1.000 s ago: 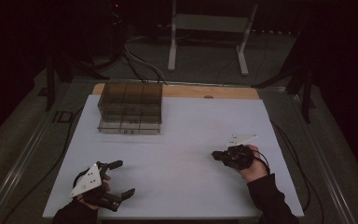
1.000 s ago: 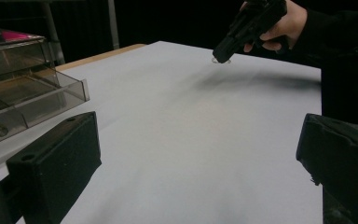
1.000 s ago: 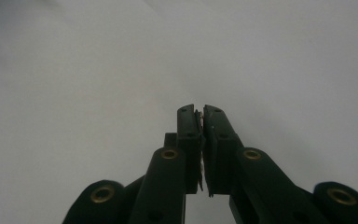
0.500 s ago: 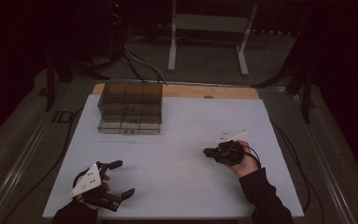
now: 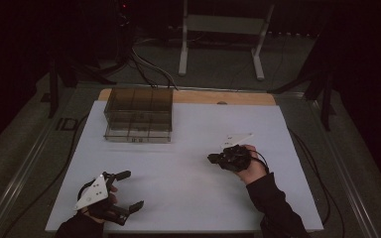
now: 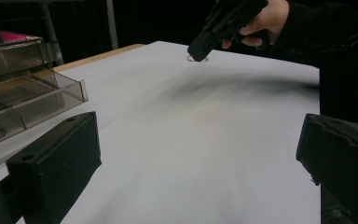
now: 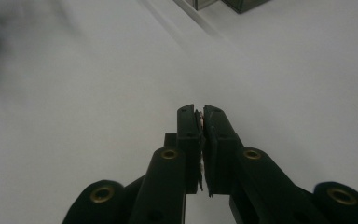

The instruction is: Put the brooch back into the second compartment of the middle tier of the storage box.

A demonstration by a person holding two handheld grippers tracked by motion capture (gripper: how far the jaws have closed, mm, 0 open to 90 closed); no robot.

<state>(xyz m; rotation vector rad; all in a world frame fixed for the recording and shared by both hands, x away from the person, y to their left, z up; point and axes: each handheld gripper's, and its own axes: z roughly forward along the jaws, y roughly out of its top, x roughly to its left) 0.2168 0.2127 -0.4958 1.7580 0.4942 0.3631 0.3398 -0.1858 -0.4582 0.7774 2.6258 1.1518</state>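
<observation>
My right gripper [image 5: 213,158] hovers just above the white table [image 5: 188,198], right of centre, its tip pointing left. Its jaws are shut, and a thin small ring [image 7: 200,117] is pinched between the pads. In the left gripper view that ring [image 6: 196,59] hangs at the tip of the right gripper [image 6: 201,48]. My left gripper [image 5: 130,189] rests at the near left corner, open, with nothing between its black fingers [image 6: 56,161]. A clear smoky drawer box [image 5: 139,115] stands at the far left of the table.
The drawer box [image 6: 23,84] has several compartments and lies close to my left gripper's left jaw. A wooden strip [image 5: 218,97] runs along the table's far edge. Cables and a white stand [image 5: 223,29] lie on the floor beyond.
My right gripper has moved left across the table toward its middle, still shut. The left gripper has stayed in place.
</observation>
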